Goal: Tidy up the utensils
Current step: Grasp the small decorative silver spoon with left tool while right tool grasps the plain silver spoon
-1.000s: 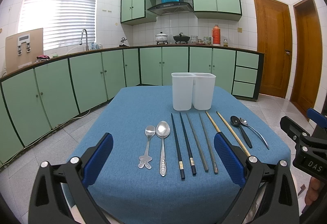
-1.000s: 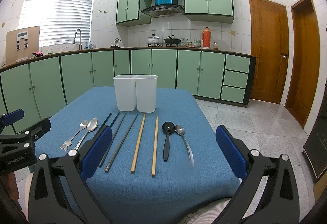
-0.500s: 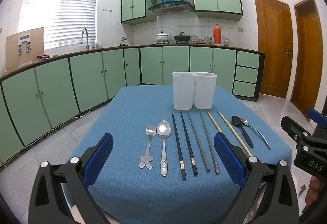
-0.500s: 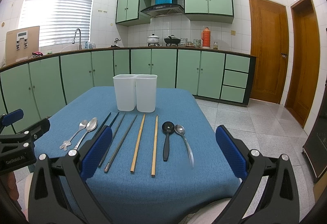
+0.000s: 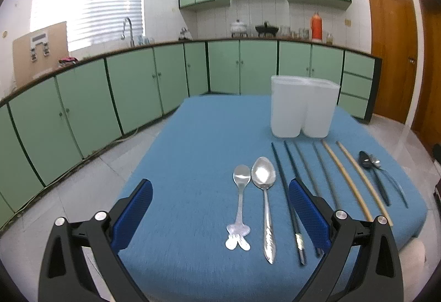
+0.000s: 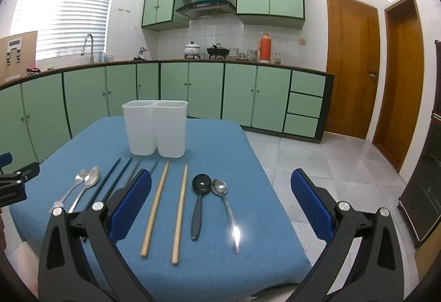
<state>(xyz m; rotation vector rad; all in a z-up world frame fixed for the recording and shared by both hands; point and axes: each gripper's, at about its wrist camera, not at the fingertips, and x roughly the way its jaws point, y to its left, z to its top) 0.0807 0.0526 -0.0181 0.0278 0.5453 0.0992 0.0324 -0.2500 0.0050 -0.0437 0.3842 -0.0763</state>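
Note:
A row of utensils lies on the blue table (image 5: 193, 142). From the left: a small steel spoon (image 5: 240, 200), a larger steel spoon (image 5: 265, 200), dark chopsticks (image 5: 286, 191), grey chopsticks (image 5: 319, 175), two wooden chopsticks (image 6: 165, 205), a black spoon (image 6: 199, 202) and a thin steel spoon (image 6: 226, 208). A white two-compartment holder (image 5: 303, 109) stands upright behind them, also in the right wrist view (image 6: 155, 131). My left gripper (image 5: 220, 219) is open and empty above the near left part of the table. My right gripper (image 6: 220, 211) is open and empty above the right-hand utensils.
Green kitchen cabinets (image 6: 193, 89) run along the back and left walls under a counter with pots and a red flask (image 6: 265, 47). Two wooden doors (image 6: 352, 64) stand at the right. Tiled floor surrounds the table.
My left gripper has shifted left and forward, so the utensils and holder now sit further right in its view. My right gripper has moved slightly forward. Both stay open.

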